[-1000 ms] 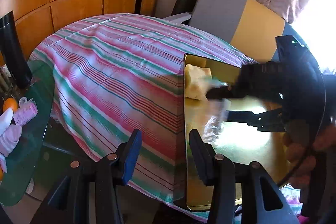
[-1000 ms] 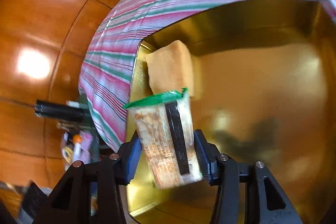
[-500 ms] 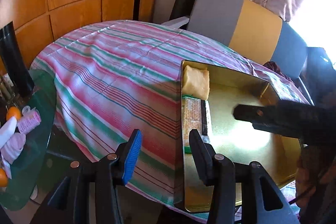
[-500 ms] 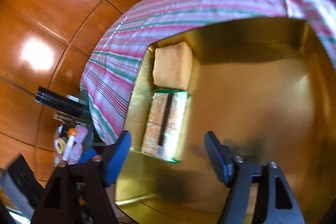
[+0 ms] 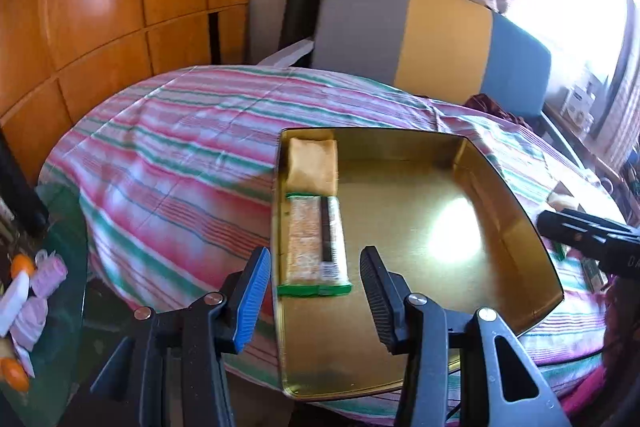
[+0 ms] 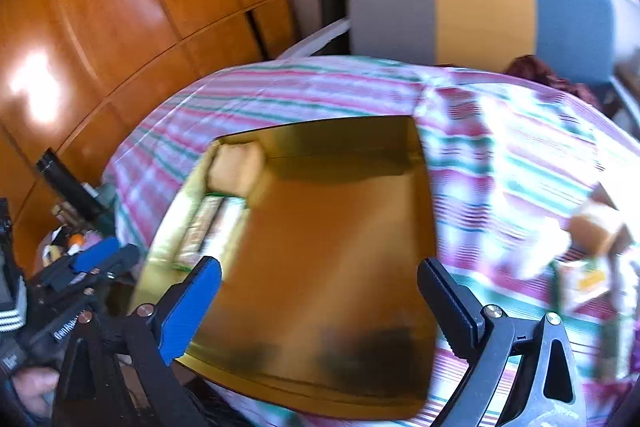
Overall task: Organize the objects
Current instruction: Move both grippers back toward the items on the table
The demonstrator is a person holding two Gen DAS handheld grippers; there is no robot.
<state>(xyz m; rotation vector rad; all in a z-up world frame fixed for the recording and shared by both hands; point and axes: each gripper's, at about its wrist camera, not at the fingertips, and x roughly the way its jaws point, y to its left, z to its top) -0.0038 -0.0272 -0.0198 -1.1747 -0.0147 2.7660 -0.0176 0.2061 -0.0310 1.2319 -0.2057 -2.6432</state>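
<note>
A gold tray (image 5: pixel 472 187) lies on the striped tablecloth (image 5: pixel 180 155). A tan wrapped packet (image 5: pixel 312 167) sits in its far left corner. A clear snack bar with green ends (image 5: pixel 316 247) lies just in front of it along the left wall. My left gripper (image 5: pixel 316 291) is open and empty, hovering near the bar's near end. My right gripper (image 6: pixel 320 303) is open and empty above the tray (image 6: pixel 340 227), where the packet (image 6: pixel 236 167) and bar (image 6: pixel 208 227) also show. Several blurred packets (image 6: pixel 596 251) lie on the cloth at the right.
A wooden cabinet (image 5: pixel 100 7) stands behind the table at left. A grey, yellow and blue chair back (image 5: pixel 432 39) is at the far side. A glass side table (image 5: pixel 40 291) with small bottles stands at lower left.
My right gripper opened and let the snack bar down in the tray next to the tan packet, then pulled back and to the right. My left gripper stayed open.
</note>
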